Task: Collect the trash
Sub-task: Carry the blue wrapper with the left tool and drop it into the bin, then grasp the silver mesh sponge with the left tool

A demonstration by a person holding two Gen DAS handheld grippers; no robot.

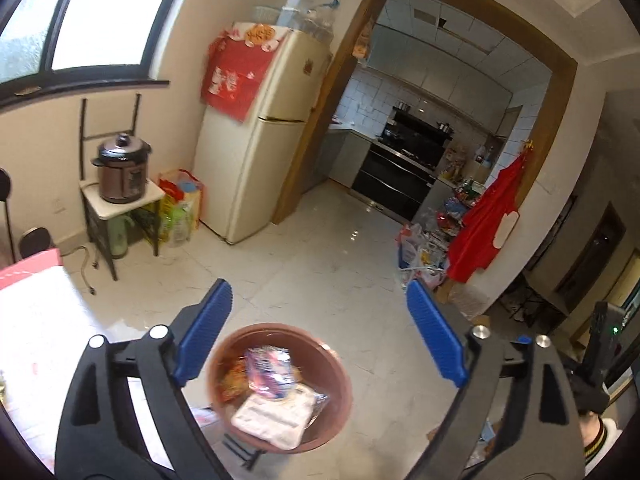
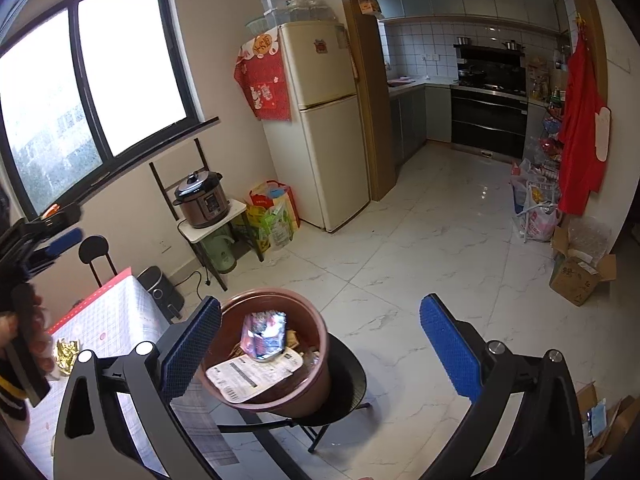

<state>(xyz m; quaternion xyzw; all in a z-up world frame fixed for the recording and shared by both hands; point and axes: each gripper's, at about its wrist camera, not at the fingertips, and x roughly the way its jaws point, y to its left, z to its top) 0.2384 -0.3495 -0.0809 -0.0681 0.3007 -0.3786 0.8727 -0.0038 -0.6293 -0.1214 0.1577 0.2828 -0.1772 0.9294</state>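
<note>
Left claw (image 1: pixel 316 320): blue pads spread wide with nothing between them, hovering above a brown bin (image 1: pixel 340 364). Right claw (image 2: pixel 320 340): pads likewise spread apart and empty, the same brown bin (image 2: pixel 316 380) just beyond its left pad. The bin stands on a round black stool (image 2: pixel 352 384) and holds the trash: a crumpled foil packet (image 2: pixel 264 336) on top of a flat white wrapper (image 2: pixel 248 372) with a printed label. Left of the right claw lies the desk (image 2: pixel 120 320) under a checked cloth, with a gold wrapper (image 2: pixel 66 354) on it near the person's hand (image 2: pixel 24 332), which holds the left claw. Beyond both claws stretches a white marble floor (image 2: pixel 420 248). Farther back stand a pressure cooker (image 2: pixel 202 200) on a small stand and a cream refrigerator (image 2: pixel 324 128).
</note>
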